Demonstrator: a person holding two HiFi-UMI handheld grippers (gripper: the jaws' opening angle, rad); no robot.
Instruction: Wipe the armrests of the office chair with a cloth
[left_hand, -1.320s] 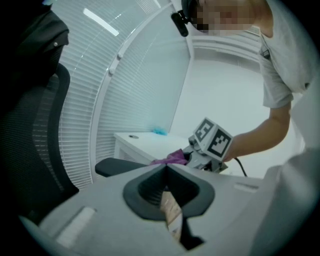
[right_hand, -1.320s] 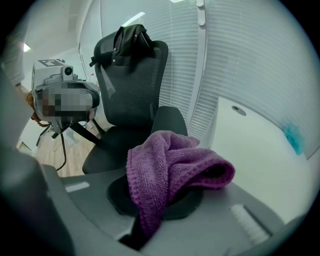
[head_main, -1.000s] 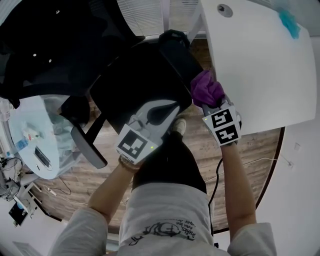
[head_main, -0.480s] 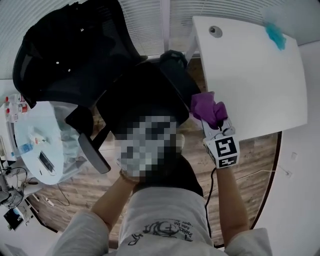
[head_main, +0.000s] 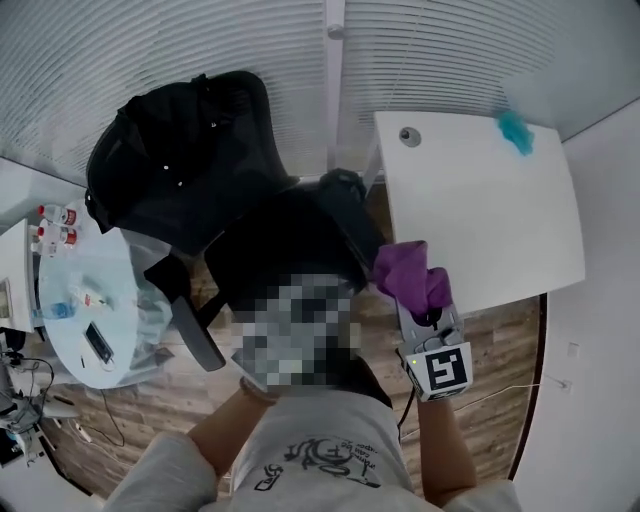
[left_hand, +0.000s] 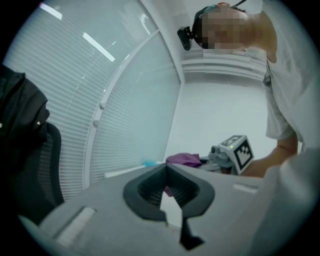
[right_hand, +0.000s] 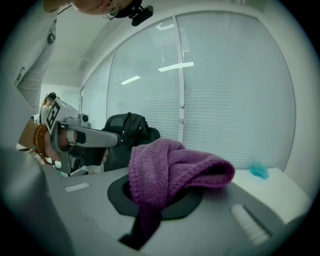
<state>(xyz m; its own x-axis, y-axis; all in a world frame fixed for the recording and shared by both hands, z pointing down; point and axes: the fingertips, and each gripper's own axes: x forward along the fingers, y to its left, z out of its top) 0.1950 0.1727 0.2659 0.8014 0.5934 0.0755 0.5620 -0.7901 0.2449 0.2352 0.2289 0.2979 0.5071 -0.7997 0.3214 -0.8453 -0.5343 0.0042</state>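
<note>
White slatted blinds (head_main: 200, 60) back the black office chair (head_main: 290, 240), near which the left gripper (left_hand: 172, 205) hangs empty, jaws narrowly parted, while the right gripper (head_main: 425, 310) pinches a purple knitted cloth (head_main: 408, 272) beside the chair's dark armrest (head_main: 352, 220), where the unbraced chair could swivel away under wiping.

Right gripper (right_hand: 146, 226) clamped on purple cloth (right_hand: 170, 165); cloth bunches up over the jaws, one fold flops right. Left gripper (right_hand: 75, 136) at far left, bead bracelet (right_hand: 40, 142) on its wrist. Black chair (right_hand: 117, 150) behind, white table (right_hand: 272, 189) right, teal scrap (right_hand: 258, 170) on it
</note>
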